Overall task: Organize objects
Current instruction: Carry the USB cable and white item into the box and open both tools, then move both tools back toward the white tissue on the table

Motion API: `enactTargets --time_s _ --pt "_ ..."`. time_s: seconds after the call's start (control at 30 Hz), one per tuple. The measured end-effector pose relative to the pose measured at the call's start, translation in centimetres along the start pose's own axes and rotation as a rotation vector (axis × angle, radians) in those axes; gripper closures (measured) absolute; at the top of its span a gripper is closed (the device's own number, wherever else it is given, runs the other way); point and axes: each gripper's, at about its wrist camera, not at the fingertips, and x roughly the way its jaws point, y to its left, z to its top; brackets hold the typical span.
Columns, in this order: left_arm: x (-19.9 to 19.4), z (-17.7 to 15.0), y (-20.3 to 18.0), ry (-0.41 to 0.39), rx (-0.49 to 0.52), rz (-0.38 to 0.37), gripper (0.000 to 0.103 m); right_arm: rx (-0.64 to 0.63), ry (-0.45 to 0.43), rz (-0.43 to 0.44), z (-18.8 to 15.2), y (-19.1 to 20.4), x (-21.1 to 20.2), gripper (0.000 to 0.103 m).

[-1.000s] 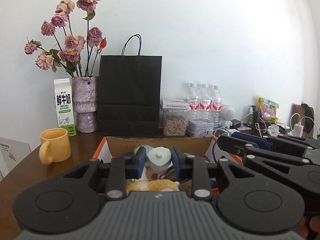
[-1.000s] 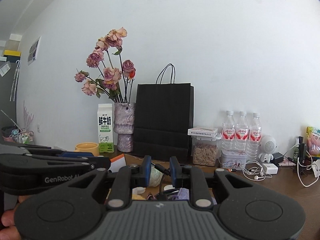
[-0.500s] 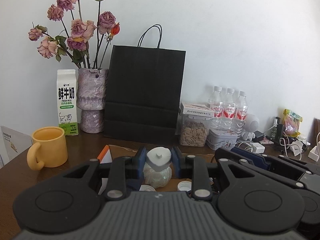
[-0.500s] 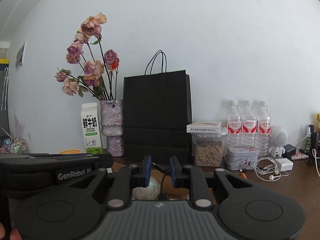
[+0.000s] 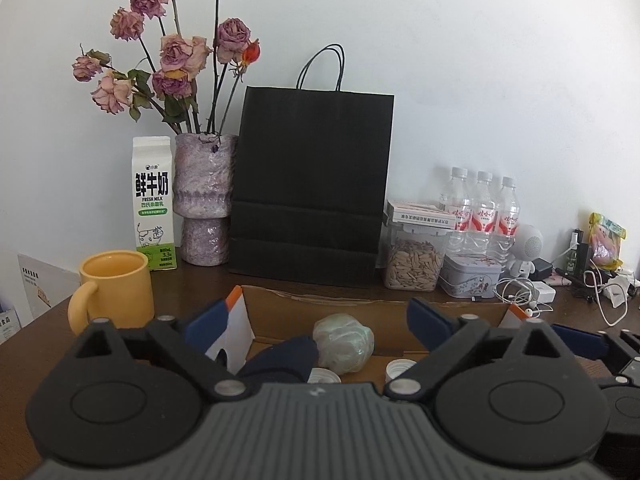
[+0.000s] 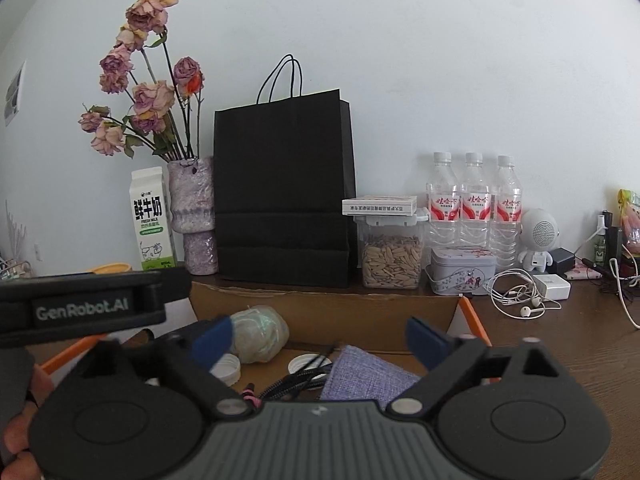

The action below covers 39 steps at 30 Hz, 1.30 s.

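An open cardboard box [image 5: 320, 312] sits on the wooden table in front of both grippers; it also shows in the right wrist view [image 6: 320, 308]. Inside lie a pale green crumpled ball [image 5: 344, 342], also seen in the right wrist view [image 6: 258, 332], white bottle caps [image 6: 228, 368], a black cable [image 6: 296, 382] and a lilac cloth pouch [image 6: 368, 378]. My left gripper [image 5: 320, 320] is open and empty above the box. My right gripper [image 6: 320, 338] is open and empty above the box, to the right of the left one.
Against the wall stand a milk carton [image 5: 154, 204], a vase of dried roses [image 5: 204, 200], a black paper bag [image 5: 312, 188], a seed jar [image 5: 414, 260], three water bottles [image 5: 484, 208] and a tin [image 5: 470, 274]. A yellow mug [image 5: 116, 290] is at left. Earphones and chargers [image 6: 524, 300] lie at right.
Both grippers opened. The left let go of the small white-lidded jar it held; the right's jaws also spread wide. Both moved closer to the wall.
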Motion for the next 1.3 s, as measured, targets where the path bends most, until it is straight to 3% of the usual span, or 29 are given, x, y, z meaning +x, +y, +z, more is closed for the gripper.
enactTargets --time_s 0.43,0.8,1.3 --pt "-0.8 -0.6 0.4 -0.007 0.009 0.007 0.000 0.000 0.023 -0.042 -0.5 -0.1 -0.7 0.000" --pt "-3.7 -1.8 1.6 -0.010 0.035 0.004 0.000 -0.050 -0.007 -0.047 -1.2 0.5 -3.6 0.000" --pt "-7.4 -4.0 3.4 0.028 0.063 -0.019 0.000 -0.090 0.021 -0.035 -3.5 1.1 -7.4 0.000"
